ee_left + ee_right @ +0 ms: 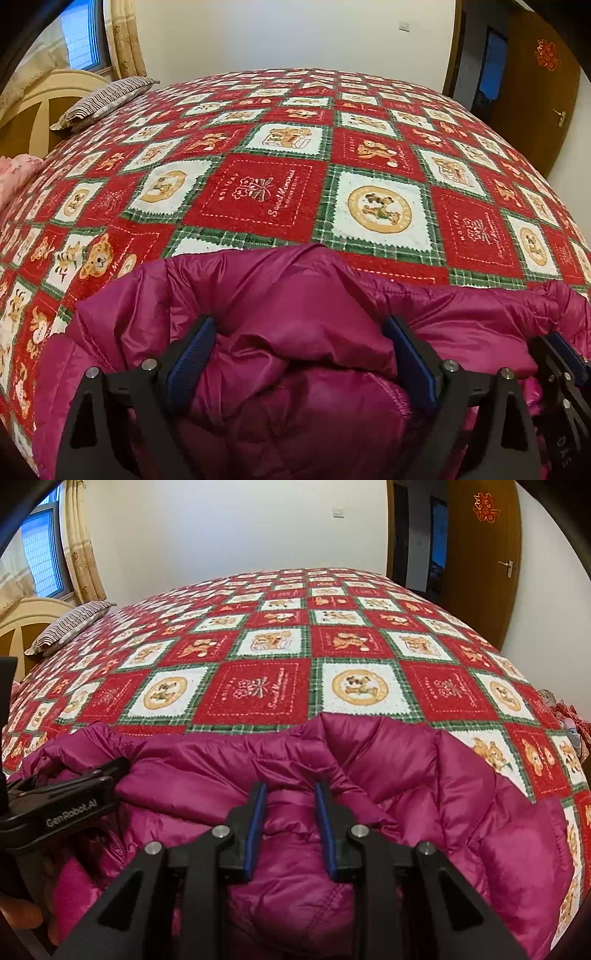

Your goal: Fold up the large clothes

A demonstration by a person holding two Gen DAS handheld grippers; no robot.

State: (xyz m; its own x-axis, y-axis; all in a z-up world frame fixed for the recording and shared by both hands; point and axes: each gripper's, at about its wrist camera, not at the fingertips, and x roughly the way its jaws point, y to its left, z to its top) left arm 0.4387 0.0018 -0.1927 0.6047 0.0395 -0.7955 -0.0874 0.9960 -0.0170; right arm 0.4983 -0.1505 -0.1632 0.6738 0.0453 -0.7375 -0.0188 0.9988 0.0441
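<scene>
Right now I am holding both tools over one puffy magenta jacket [295, 295] that is lying bunched at the near edge of the bed, on the red teddy-bear blanket [258, 192]. My left gripper [299, 354] is standing wide apart, with a soft hump of the jacket rising between the blue pads [192, 354], and I am not pinching anything with it. My right gripper [291, 827] is narrower but also not closed; a fold of the fabric is sitting in the gap, and I cannot tell whether the pads are really pressing it.

I am thinking about what may go wrong. This fabric is looking slippery and full of air, so if I am closing on only the top layer, it may slide out during lifting. If I am taking too thick a bunch, several layers may come together and the fold will be crooked. My two tools are also very near each other, so they may bump.

Counting: one jacket, one blanket, one striped pillow [70, 624] near the headboard, two grippers, one door [480, 561].
</scene>
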